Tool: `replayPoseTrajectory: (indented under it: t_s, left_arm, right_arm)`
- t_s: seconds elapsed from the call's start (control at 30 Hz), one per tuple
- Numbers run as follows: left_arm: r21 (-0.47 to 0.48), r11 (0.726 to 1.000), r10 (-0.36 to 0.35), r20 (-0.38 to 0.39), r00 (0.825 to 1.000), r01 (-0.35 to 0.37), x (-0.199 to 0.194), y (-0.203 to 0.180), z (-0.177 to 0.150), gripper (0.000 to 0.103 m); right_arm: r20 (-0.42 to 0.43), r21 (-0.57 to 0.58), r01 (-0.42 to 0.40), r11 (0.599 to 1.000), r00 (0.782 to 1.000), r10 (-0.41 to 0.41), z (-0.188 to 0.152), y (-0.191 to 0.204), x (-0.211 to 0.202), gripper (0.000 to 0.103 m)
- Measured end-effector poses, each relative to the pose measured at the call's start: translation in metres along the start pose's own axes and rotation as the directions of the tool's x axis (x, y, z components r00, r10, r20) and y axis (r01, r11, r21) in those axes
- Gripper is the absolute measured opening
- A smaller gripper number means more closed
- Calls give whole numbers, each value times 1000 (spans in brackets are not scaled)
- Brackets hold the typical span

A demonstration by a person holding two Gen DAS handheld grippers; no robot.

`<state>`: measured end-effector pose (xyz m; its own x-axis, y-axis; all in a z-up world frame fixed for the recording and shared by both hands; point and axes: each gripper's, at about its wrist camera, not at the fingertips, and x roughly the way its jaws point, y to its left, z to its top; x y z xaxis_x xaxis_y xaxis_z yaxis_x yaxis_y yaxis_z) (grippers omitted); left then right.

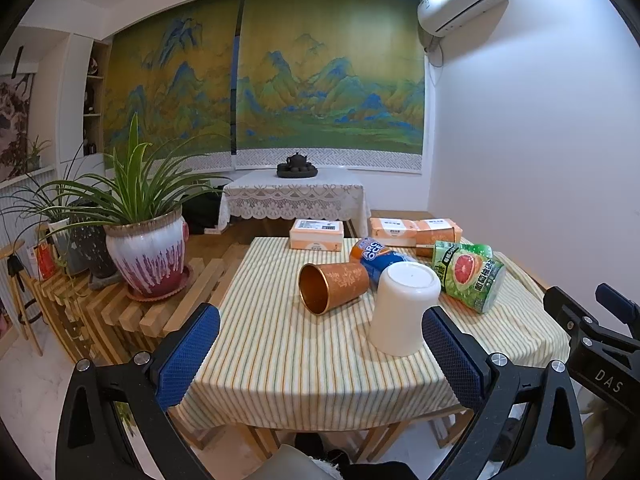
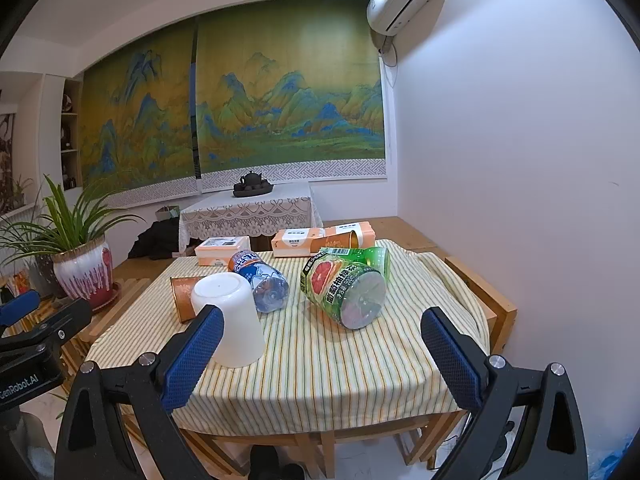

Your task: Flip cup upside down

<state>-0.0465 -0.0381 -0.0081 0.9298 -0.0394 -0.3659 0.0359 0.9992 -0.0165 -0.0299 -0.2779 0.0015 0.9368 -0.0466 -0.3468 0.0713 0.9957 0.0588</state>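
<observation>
Already inverted, white cup (image 1: 404, 307) sits mouth-down | copper cup (image 1: 332, 286) lies sideways just behind it | left gripper (image 1: 320, 354), right gripper (image 2: 322, 354) gaping, empty, backed off.

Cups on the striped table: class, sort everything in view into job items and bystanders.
Job: white cup, mouth-down; copper cup, on its side; left gripper; right gripper.
Bystanders: blue bottle, green bottle, tissue packs, potted plant.

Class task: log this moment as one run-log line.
white cup: upside down on table | copper cup: on its side | left gripper: open | right gripper: open
</observation>
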Motion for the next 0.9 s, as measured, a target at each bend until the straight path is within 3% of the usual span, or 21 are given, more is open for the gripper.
replayPoseTrajectory:
  t_s: [0.9]
  left_arm:
    - [14,1000,0,19,1000,0,-4,-3,3,103]
  right_arm:
    - [-14,-1,2,1000,1000,-2,-2,0,5,97]
